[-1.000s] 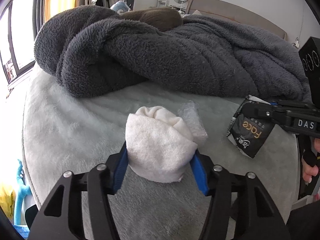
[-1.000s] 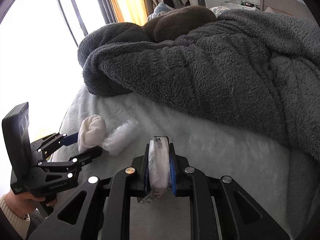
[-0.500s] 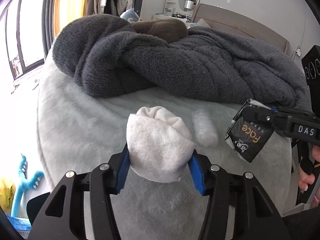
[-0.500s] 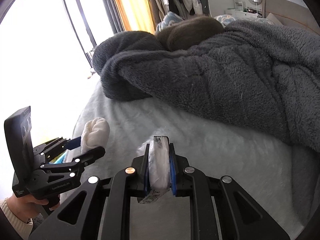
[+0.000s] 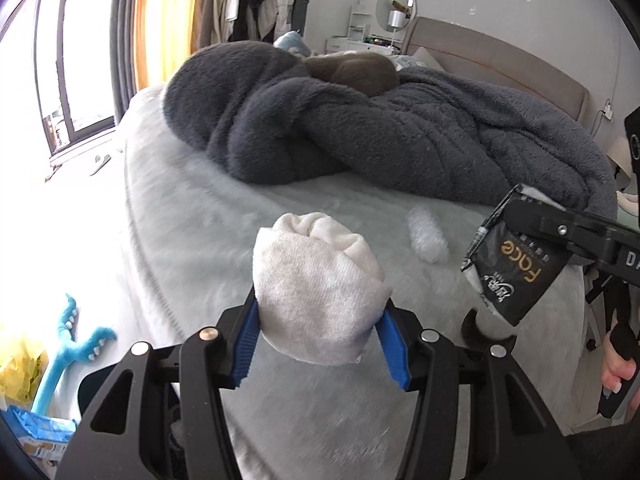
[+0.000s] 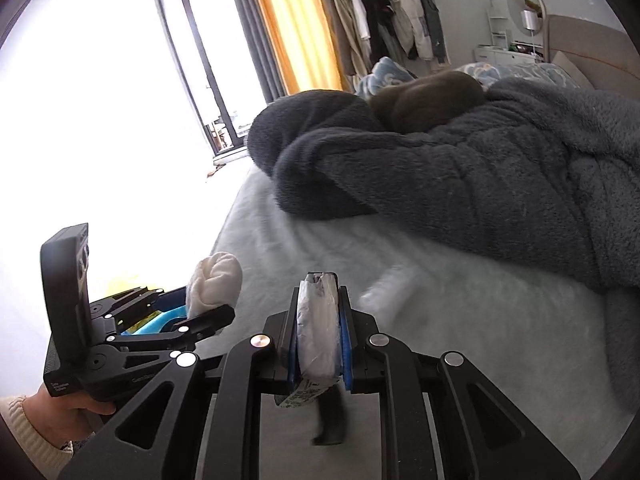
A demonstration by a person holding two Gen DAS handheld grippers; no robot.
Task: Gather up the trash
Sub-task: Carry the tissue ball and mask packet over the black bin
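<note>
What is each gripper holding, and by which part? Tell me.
Left gripper: white rolled cloth, clamped across its lower sides. Right gripper: black face-product packet, pinched flat near its upper edge.

Both views ride on hand-held grippers at the foot end of the bed (image 5: 192, 216), each looking forward along its own jaws and slanting down over the pale bedcover toward the heaped dark grey blanket (image 5: 360, 136). The left wrist view sits close behind the left gripper (image 5: 320, 320), facing the blanket, with the window (image 5: 76, 80) far off to the blanket's left. The right wrist view sits close behind the right gripper (image 6: 320, 328) and sees the blanket from a more rightward place. The two views share the blanket, the bedcover before it and the clothes rack (image 6: 392, 12) behind it, and each catches the other gripper at its edge.
</note>
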